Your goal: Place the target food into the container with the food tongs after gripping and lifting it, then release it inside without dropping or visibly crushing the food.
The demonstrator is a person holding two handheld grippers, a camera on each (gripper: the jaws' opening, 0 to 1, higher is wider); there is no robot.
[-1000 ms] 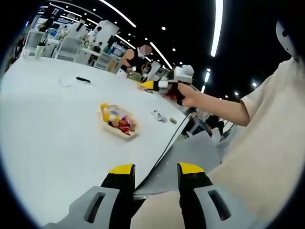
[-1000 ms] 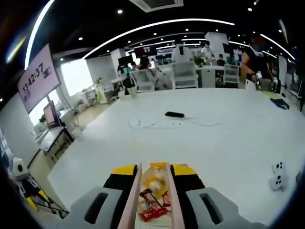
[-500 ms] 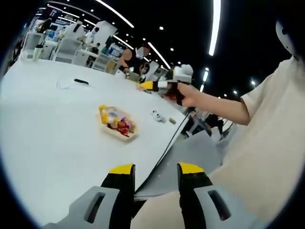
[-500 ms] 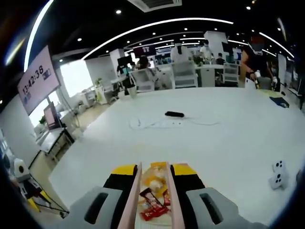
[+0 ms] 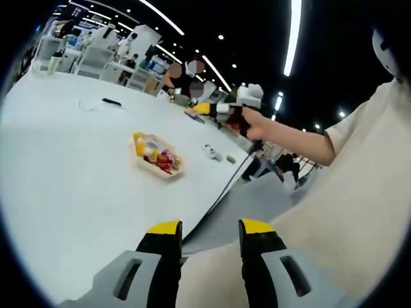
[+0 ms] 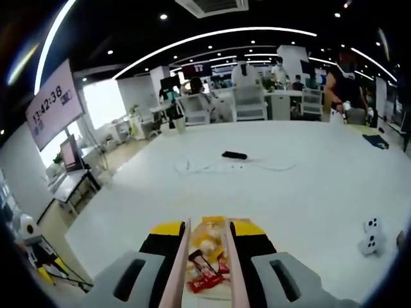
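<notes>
— Where is the food?
— In the tray [image 5: 158, 162] on the white table [image 5: 70, 167], wrapped snacks [image 6: 204, 277] heaped inside.
— And the tongs [image 6: 182, 269]?
— Clamped in the right gripper [image 6: 205, 232], arms poised above the tray.
— The left gripper [image 5: 210, 228]?
— Jaws apart, empty, held off the table edge beside the person's shirt [image 5: 334, 218].

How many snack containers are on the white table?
1: the container of wrapped snacks sits mid-table, left of a small white object; it also shows between the tongs.
</notes>
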